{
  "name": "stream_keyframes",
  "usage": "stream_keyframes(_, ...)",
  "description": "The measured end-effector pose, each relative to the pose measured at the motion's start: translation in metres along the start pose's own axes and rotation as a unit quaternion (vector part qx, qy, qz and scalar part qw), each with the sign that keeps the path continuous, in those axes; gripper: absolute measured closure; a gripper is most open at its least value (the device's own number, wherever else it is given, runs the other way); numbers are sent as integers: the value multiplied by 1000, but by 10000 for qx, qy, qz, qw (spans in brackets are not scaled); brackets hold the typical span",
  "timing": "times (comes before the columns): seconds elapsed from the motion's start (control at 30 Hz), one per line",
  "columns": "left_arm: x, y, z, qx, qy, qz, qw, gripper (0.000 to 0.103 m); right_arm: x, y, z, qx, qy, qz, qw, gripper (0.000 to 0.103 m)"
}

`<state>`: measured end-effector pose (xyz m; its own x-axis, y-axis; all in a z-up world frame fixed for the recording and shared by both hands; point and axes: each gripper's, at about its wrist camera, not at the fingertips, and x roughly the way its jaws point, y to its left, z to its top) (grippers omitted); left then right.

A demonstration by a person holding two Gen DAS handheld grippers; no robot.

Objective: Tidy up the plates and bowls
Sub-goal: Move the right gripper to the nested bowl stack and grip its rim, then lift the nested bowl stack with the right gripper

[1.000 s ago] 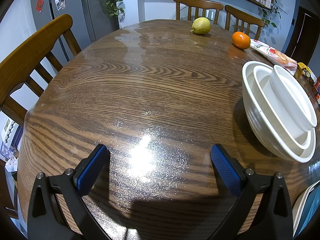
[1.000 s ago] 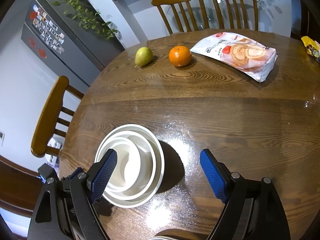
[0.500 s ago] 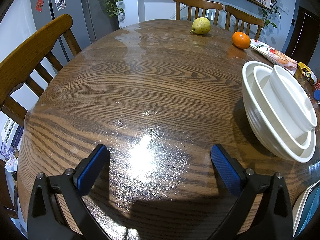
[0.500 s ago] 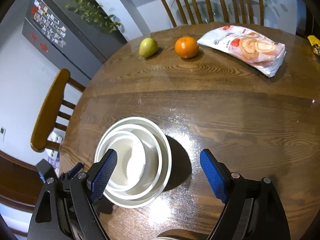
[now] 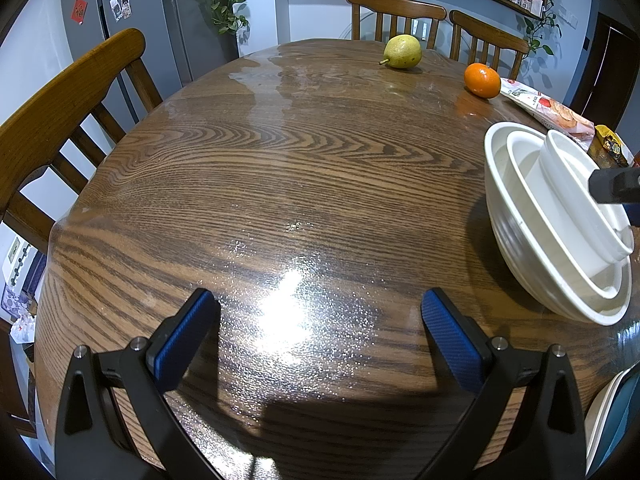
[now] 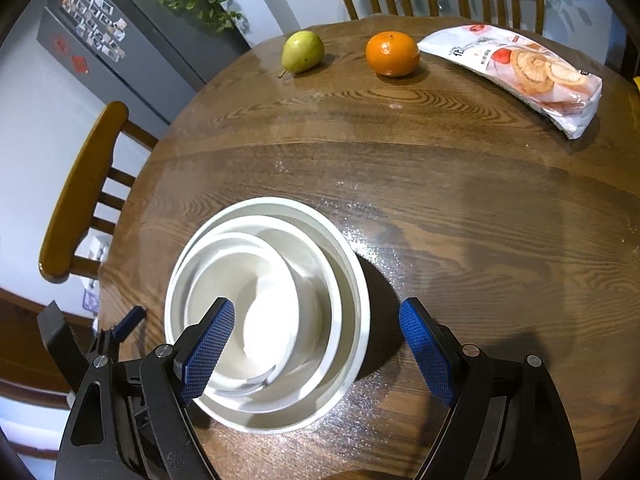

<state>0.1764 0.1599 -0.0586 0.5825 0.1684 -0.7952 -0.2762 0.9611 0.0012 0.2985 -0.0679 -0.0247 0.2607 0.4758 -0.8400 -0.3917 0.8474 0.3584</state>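
Note:
Three white bowls sit nested in a stack [image 6: 272, 308] on the round wooden table [image 6: 460, 200]; the stack also shows at the right of the left wrist view [image 5: 556, 220]. My right gripper [image 6: 316, 344] is open and empty, just above the stack, its left finger over the inner bowl and its right finger outside the rim. My left gripper [image 5: 320, 336] is open and empty over bare table, left of the stack. A white plate edge [image 5: 608, 412] shows at the lower right of the left wrist view.
A pear [image 6: 302, 51], an orange [image 6: 392, 54] and a snack bag [image 6: 520, 72] lie at the far side of the table. Wooden chairs stand at the left [image 5: 60, 112] and behind [image 5: 396, 12]. A fridge [image 5: 132, 8] stands at the back left.
My right gripper has moved forward and down over the bowl stack, and its finger now shows at the right edge of the left wrist view. The left gripper has not moved.

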Motion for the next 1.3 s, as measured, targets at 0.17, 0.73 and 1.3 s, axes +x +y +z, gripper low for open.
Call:
stream_keyframes(0.17, 0, 0, 0, 0, 0, 2, 10000, 1, 6, 1, 0, -9, -12, 4, 10000, 18)
stream_keyframes(0.73, -42, -26, 52, -418, -398, -1449, 9878, 8, 17, -9, 4, 229, 2, 67, 9997, 40)
stream_keyframes(1.3, 2, -81, 54, -490, 736, -2623, 9609, 33, 15, -22, 5, 392, -65, 221, 9990, 62)
